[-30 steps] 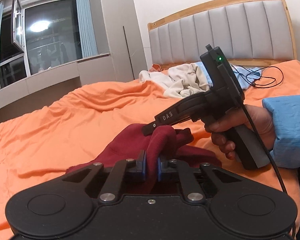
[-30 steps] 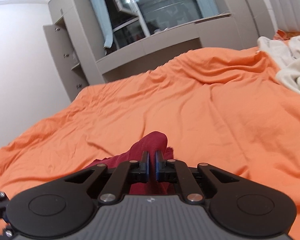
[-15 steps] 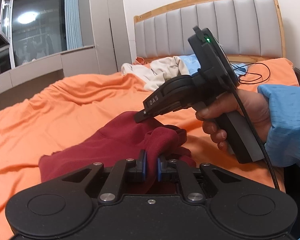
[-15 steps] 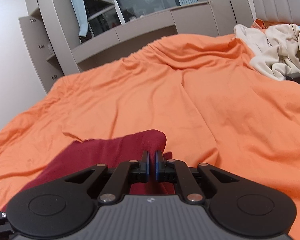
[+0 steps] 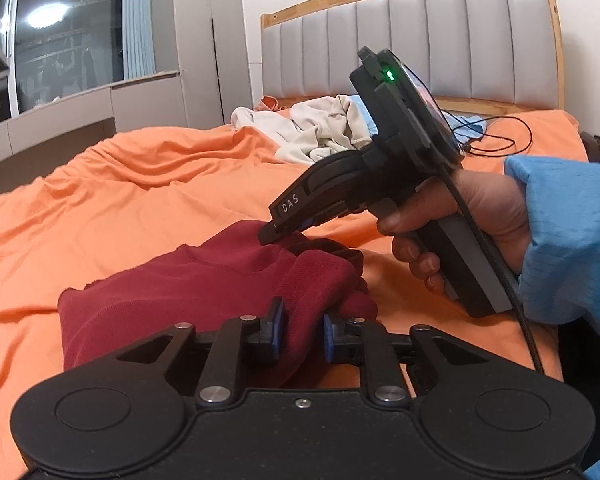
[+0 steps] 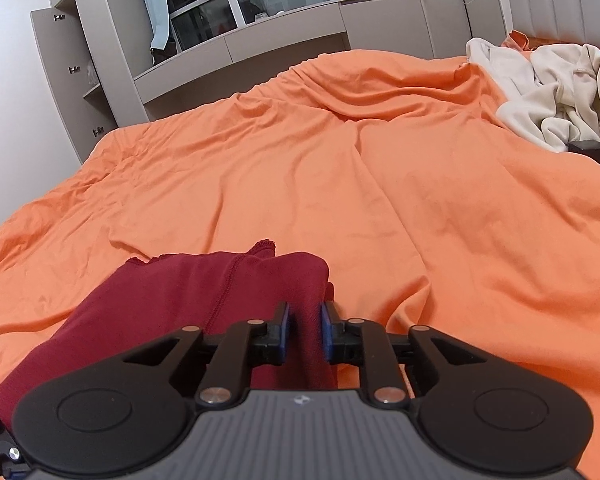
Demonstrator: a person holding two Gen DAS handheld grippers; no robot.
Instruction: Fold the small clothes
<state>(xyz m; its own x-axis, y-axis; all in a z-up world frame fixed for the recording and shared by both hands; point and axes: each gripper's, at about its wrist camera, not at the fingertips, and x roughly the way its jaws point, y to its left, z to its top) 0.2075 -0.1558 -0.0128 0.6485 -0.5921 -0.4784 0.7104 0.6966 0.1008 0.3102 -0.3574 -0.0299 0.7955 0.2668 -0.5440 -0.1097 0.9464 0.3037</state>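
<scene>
Left fingers point(image 5: 275, 330): blue pads of the left gripper point(image 5: 300, 330) stand a little apart, having just been opening; a fold of the dark red garment point(image 5: 204, 276) lies between them, loose rather than pinched.
Right fingers point(image 6: 327, 332): pads of the right gripper point(image 6: 303, 332) likewise parted and just been opening, red cloth bunched in the gap.
Garment: spread low on the orange bedsheet point(image 6: 340, 184), near the front edge, one end humped up at both grippers.
Right hand point(image 5: 468, 216): wraps the right gripper's handle, blue sleeve point(image 5: 568, 236) behind it, tips angled down at the cloth.
Cream clothes point(image 5: 320, 132): crumpled heap well apart, near the padded headboard point(image 5: 420, 40).
Cable point(image 5: 500, 136): thin black loop on the sheet by the headboard.
</scene>
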